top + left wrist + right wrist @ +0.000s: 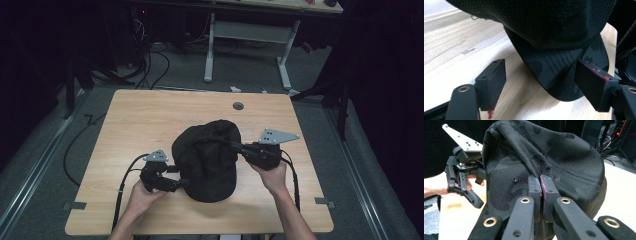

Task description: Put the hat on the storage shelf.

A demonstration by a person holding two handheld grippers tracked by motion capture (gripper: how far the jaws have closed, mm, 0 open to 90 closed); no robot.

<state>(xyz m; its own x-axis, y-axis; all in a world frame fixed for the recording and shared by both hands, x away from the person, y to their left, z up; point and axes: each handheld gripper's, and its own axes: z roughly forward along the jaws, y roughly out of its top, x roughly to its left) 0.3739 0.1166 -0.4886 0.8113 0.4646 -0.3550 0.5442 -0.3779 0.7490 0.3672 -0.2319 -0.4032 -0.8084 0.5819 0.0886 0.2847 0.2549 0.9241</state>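
A black mesh cap [207,160] sits on the wooden table [145,120], brim toward the near edge. My right gripper [236,147] reaches in from the right and is shut on a pinched fold of the crown [541,157], lifting it a little; in the right gripper view its jaws [540,185] are pressed together on the fabric. My left gripper [181,183] stands open at the brim's left side. In the left gripper view the brim [564,72] lies on the wood between and just beyond the spread pads [494,77], not touching them.
A round cable hole [238,106] lies in the tabletop behind the cap. The table's near edge runs just below the hands. Beyond the table stand a white-legged desk [285,50] and floor cables [155,65].
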